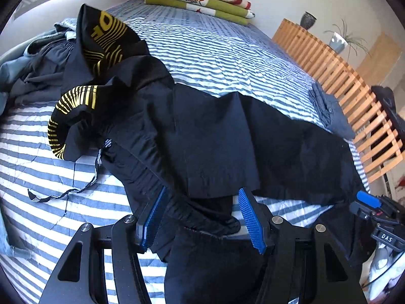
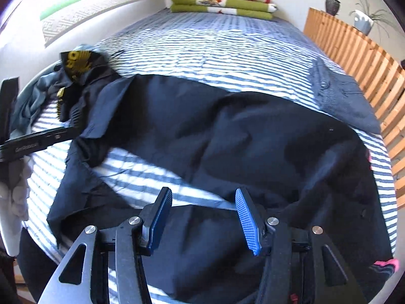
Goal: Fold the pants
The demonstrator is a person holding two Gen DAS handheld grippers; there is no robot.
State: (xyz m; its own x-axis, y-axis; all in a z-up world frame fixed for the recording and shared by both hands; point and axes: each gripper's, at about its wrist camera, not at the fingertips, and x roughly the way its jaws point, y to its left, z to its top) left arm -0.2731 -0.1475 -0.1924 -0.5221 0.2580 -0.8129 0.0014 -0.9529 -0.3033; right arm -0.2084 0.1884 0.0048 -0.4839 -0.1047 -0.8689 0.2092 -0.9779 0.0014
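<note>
Left wrist view: left tool (image 1: pixel 201 215) spread wide around black pants (image 1: pixel 215 139) on the striped bed (image 1: pixel 215 50); right tool (image 2: pixel 201 219) apart over them.

The pants (image 2: pixel 227 136) lie spread across the near part of the bed (image 2: pixel 215 43), their near edge reaching between the fingers of the right hand-held gripper (image 2: pixel 202 215). The left hand-held gripper (image 1: pixel 201 217) stands at their waistband, fabric bunched between its fingers. A heap of clothes (image 1: pixel 38 65) sits at the bed's left edge behind the pants. A smaller folded garment (image 2: pixel 346 96) rests at the right edge beside the slatted wooden rail (image 2: pixel 354 50). Folded blankets (image 2: pixel 222 2) are stacked at the far end.
</note>
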